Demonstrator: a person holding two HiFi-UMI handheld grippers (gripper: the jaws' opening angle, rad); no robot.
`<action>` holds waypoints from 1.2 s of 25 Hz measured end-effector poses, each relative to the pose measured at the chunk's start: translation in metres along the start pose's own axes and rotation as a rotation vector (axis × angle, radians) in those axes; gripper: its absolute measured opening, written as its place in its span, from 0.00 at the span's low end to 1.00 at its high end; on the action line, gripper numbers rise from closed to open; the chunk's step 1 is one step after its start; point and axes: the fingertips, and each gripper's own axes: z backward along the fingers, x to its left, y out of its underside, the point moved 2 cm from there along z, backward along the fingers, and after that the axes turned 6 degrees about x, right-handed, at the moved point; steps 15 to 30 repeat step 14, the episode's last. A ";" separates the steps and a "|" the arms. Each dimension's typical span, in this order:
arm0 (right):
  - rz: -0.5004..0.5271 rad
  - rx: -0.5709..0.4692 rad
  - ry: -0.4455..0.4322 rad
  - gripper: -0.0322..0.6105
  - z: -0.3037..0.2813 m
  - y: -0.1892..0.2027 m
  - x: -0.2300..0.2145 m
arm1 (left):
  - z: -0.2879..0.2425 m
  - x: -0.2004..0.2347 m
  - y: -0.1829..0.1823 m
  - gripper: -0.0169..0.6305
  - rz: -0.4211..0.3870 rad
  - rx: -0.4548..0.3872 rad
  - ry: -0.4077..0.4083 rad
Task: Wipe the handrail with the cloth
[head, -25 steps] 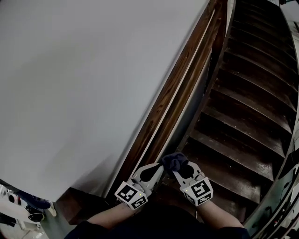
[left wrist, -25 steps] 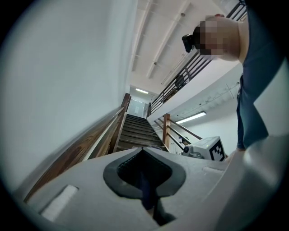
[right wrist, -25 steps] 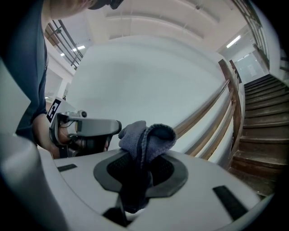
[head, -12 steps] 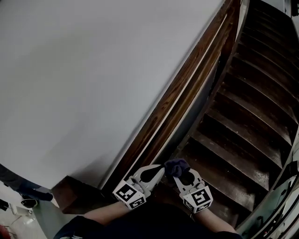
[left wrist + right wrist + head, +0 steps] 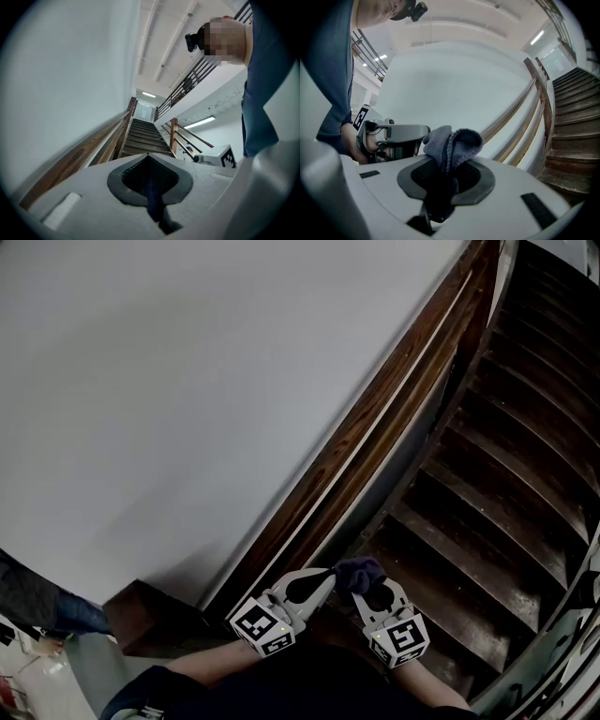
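Note:
The wooden handrail (image 5: 375,418) runs diagonally up the white wall; it also shows as the handrail (image 5: 79,157) in the left gripper view and the handrail (image 5: 518,110) in the right gripper view. A dark blue-grey cloth (image 5: 357,572) is bunched at the tip of my right gripper (image 5: 362,585), which is shut on it. In the right gripper view the cloth (image 5: 452,140) bulges out above the right gripper (image 5: 446,164). My left gripper (image 5: 325,576) sits just left of the cloth, below the rail's lower end. The left gripper (image 5: 149,161) is shut with nothing seen between its pads.
Dark wooden stairs (image 5: 506,456) climb at the right, bounded by a metal railing (image 5: 567,624) on the far side. The white wall (image 5: 187,381) fills the left. A dark wooden ledge (image 5: 141,615) sits below the rail's end. A person in dark clothes (image 5: 47,606) stands at lower left.
Both grippers stay close together by the rail's lower end, the cloth still in the right one. The view has shifted slightly and a person has come into sight at lower left.

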 end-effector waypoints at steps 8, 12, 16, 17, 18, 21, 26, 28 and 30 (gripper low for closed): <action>-0.012 0.009 -0.023 0.19 0.000 0.004 0.004 | 0.003 -0.003 0.001 0.03 -0.004 0.000 -0.013; -0.008 0.003 -0.023 0.19 0.001 0.003 0.006 | 0.005 -0.004 0.000 0.03 -0.004 0.001 -0.017; -0.009 0.000 -0.014 0.19 0.003 0.003 0.006 | 0.005 -0.005 0.000 0.03 -0.009 0.000 -0.013; -0.009 0.000 -0.014 0.19 0.003 0.003 0.006 | 0.005 -0.005 0.000 0.03 -0.009 0.000 -0.013; -0.009 0.000 -0.014 0.19 0.003 0.003 0.006 | 0.005 -0.005 0.000 0.03 -0.009 0.000 -0.013; -0.009 0.000 -0.014 0.19 0.003 0.003 0.006 | 0.005 -0.005 0.000 0.03 -0.009 0.000 -0.013; -0.009 0.000 -0.014 0.19 0.003 0.003 0.006 | 0.005 -0.005 0.000 0.03 -0.009 0.000 -0.013; -0.009 0.000 -0.014 0.19 0.003 0.003 0.006 | 0.005 -0.005 0.000 0.03 -0.009 0.000 -0.013; -0.009 0.000 -0.014 0.19 0.003 0.003 0.006 | 0.005 -0.005 0.000 0.03 -0.009 0.000 -0.013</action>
